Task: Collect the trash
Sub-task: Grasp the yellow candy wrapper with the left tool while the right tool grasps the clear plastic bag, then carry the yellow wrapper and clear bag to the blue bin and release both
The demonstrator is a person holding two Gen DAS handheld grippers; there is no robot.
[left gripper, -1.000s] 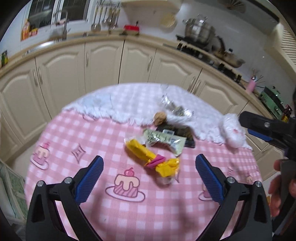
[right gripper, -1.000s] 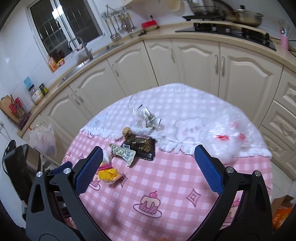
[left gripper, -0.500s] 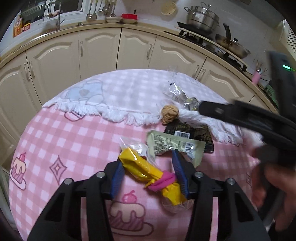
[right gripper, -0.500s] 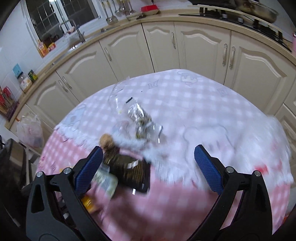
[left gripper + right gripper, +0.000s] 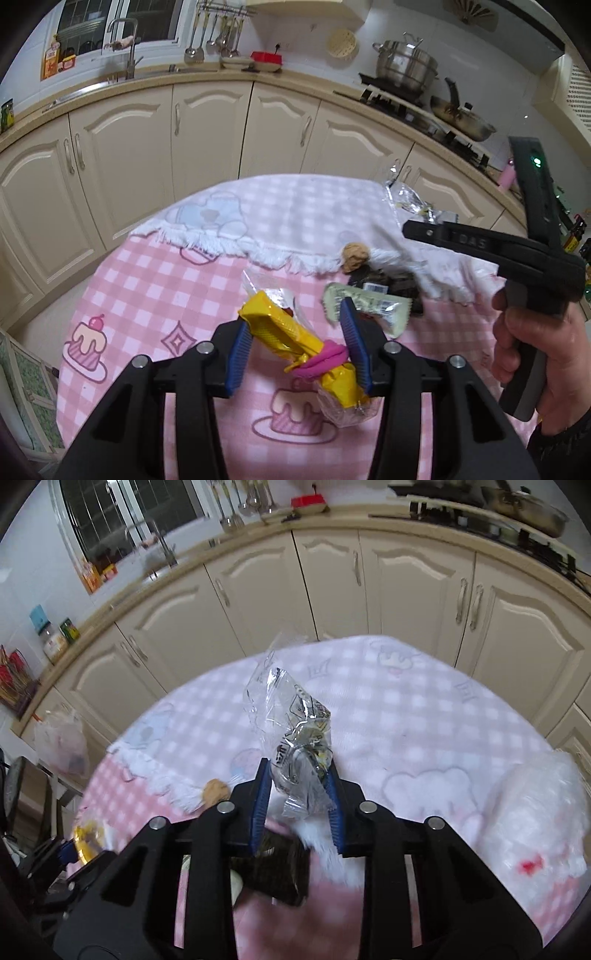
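wrappers [image 5: 364, 306] on table [image 5: 155, 280], cabinets [image 5: 207, 136] behind

I see glossy yellow plastic on the wrapper [image 5: 280, 328], and clear, crinkled, shiny film on the bag [image 5: 295, 731]. The checked tablecloth [image 5: 147, 280] looks like soft matt cloth, the white cloth [image 5: 295, 214] fluffy and fringed. My gripper frame [image 5: 388, 867] reads as matt black plastic.
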